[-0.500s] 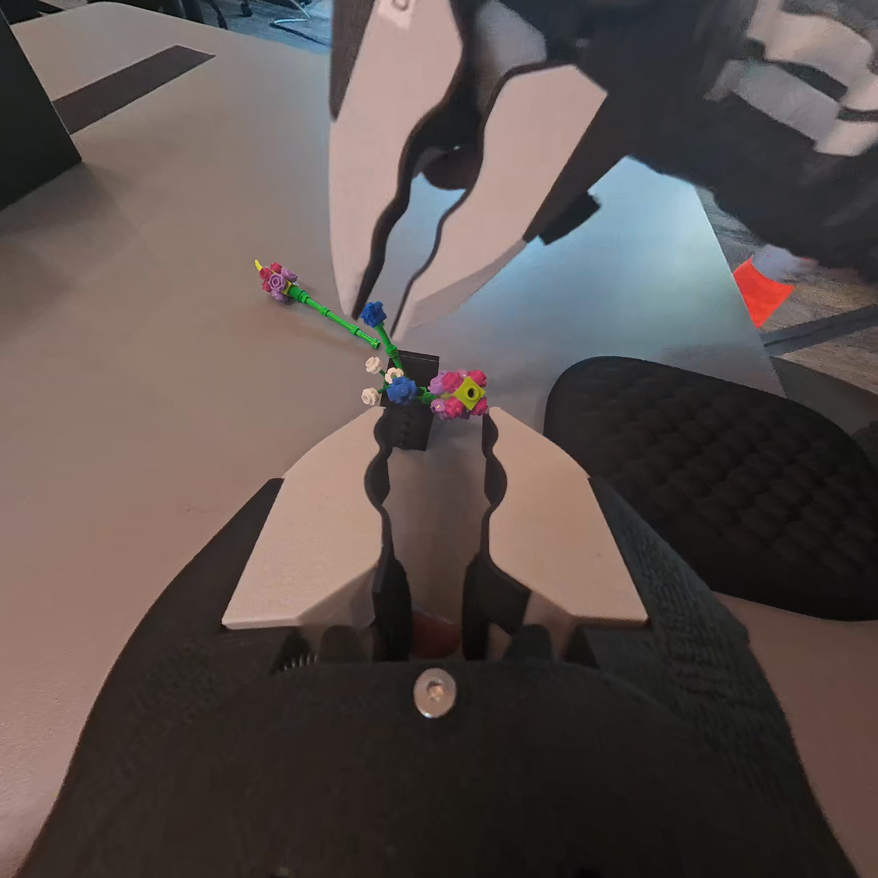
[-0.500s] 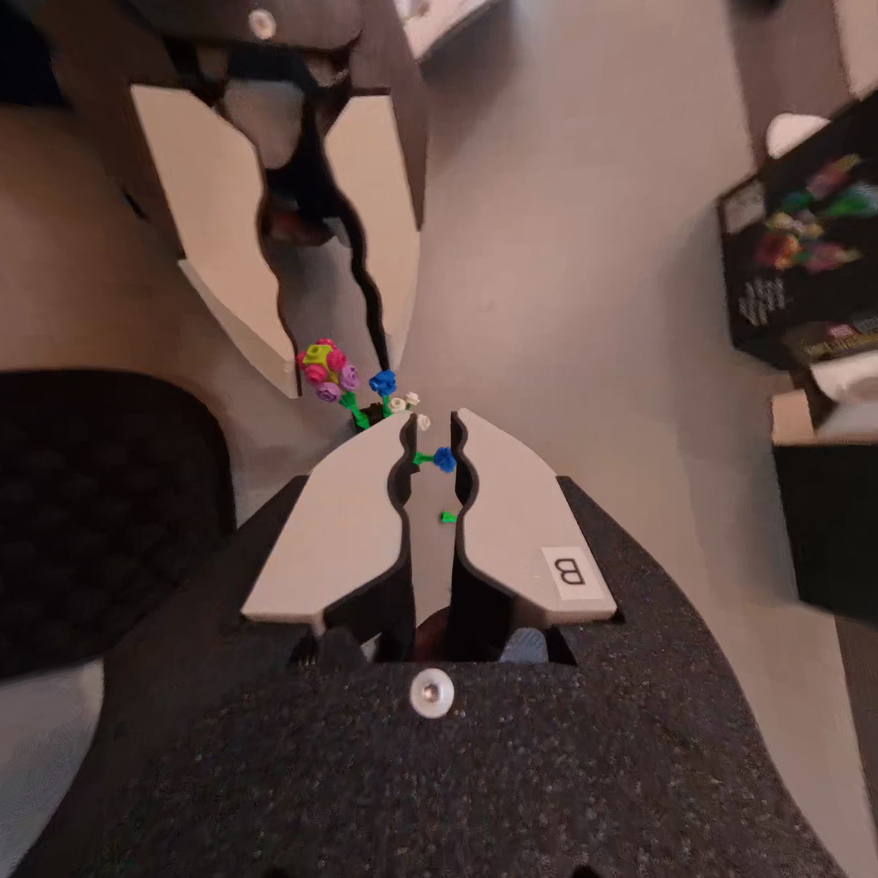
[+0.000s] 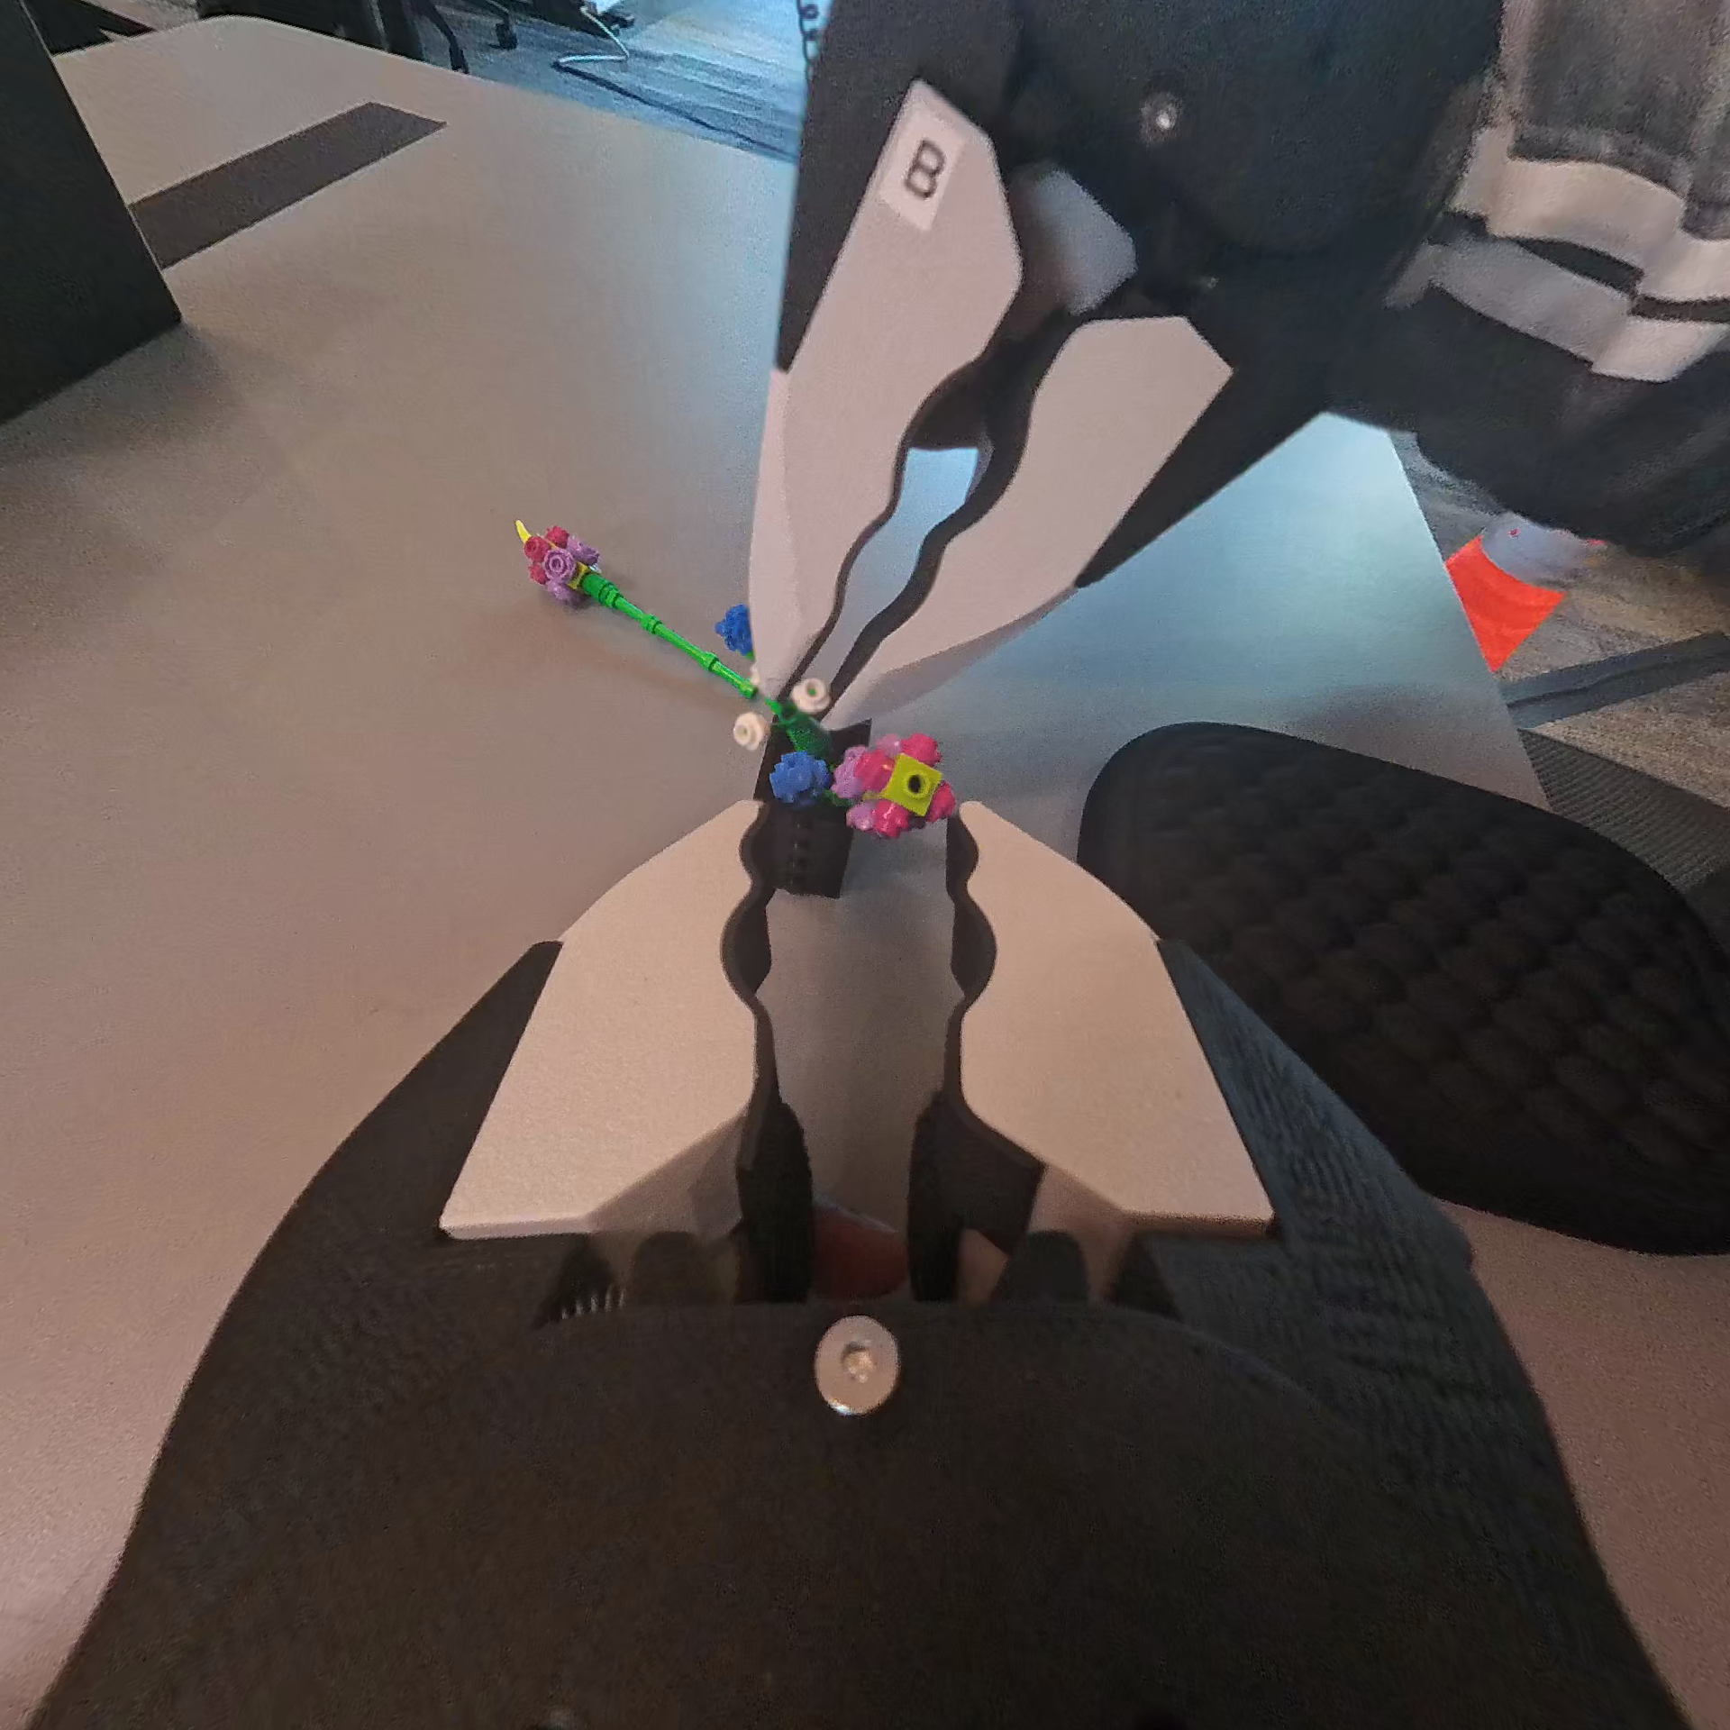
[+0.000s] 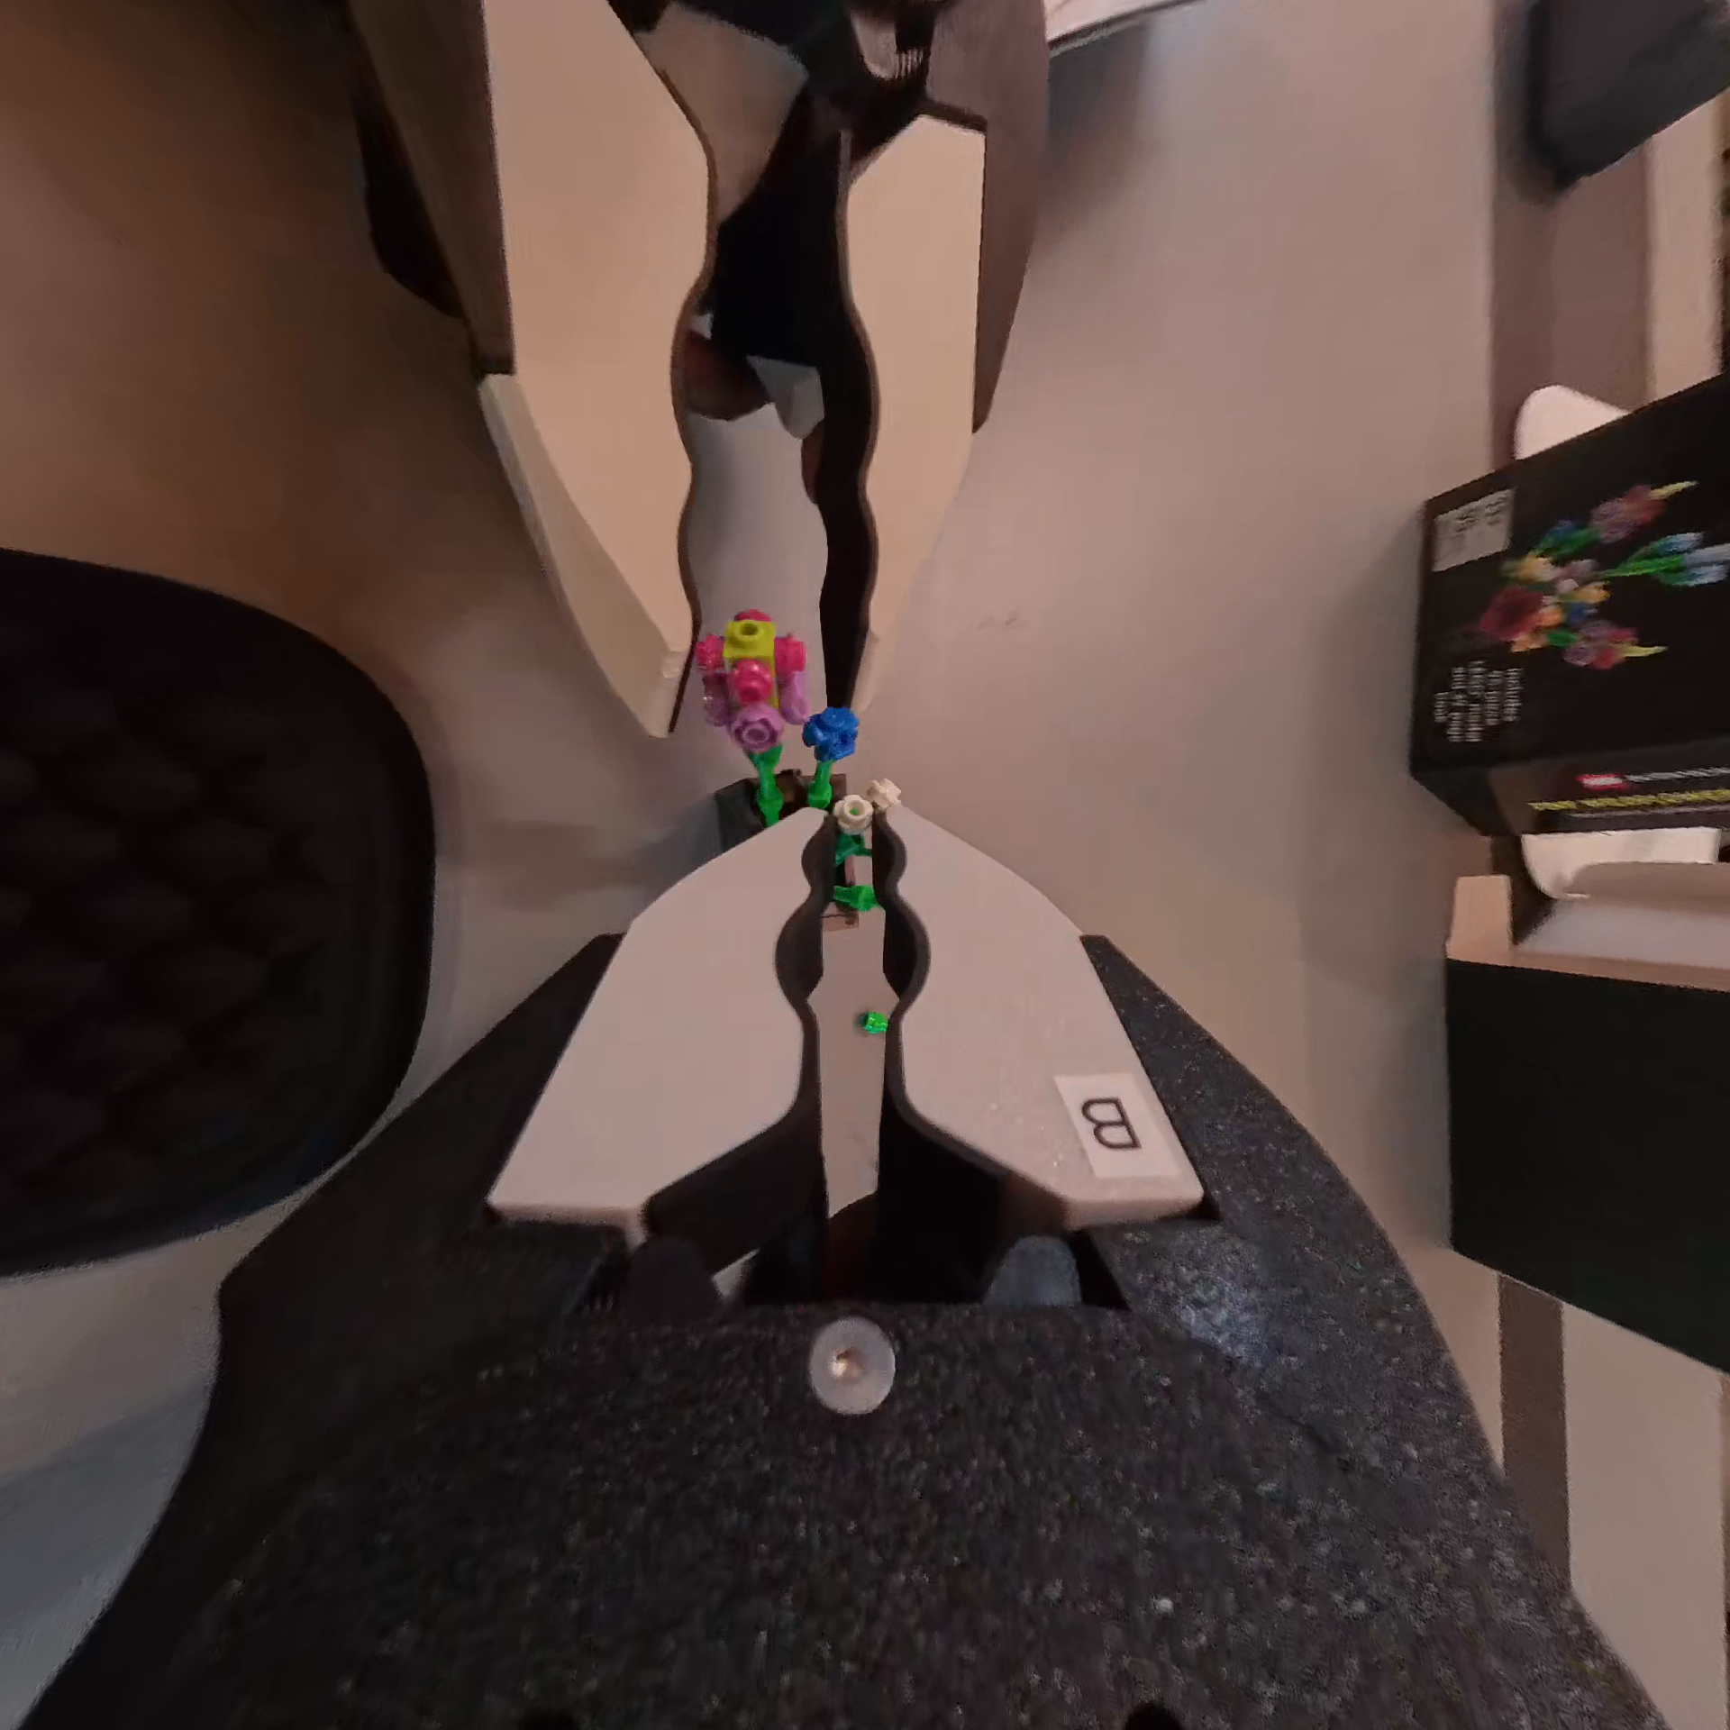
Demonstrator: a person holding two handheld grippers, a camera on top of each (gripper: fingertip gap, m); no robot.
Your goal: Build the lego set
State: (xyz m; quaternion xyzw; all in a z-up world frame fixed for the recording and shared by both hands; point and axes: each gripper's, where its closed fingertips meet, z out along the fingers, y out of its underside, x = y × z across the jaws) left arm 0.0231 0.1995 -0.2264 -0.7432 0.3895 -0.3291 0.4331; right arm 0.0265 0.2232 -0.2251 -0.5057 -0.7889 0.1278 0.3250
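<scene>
Small black brick vase (image 3: pixel 813 857) of plastic flowers standing on the grey table (image 3: pixel 281 749), between the parted tips of the left gripper (image 3: pixel 852 824). From opposite, right gripper (image 4: pixel 857 828) pinched on the green white-flowered stem (image 4: pixel 852 843) above the vase. Farther back, flat on the table, a loose pink-purple flower stem (image 3: pixel 599 585).

Smooth matt table (image 3: pixel 374 843) (glossy plastic flowers (image 3: pixel 894 784))

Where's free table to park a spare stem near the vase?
Free: the wide bare table left of the black vase, below the loose pink flower stem. Also table between vase and set box. Crowded: around the vase, both grippers closing in, left gripper, right gripper; black cushion blocks its right.
</scene>
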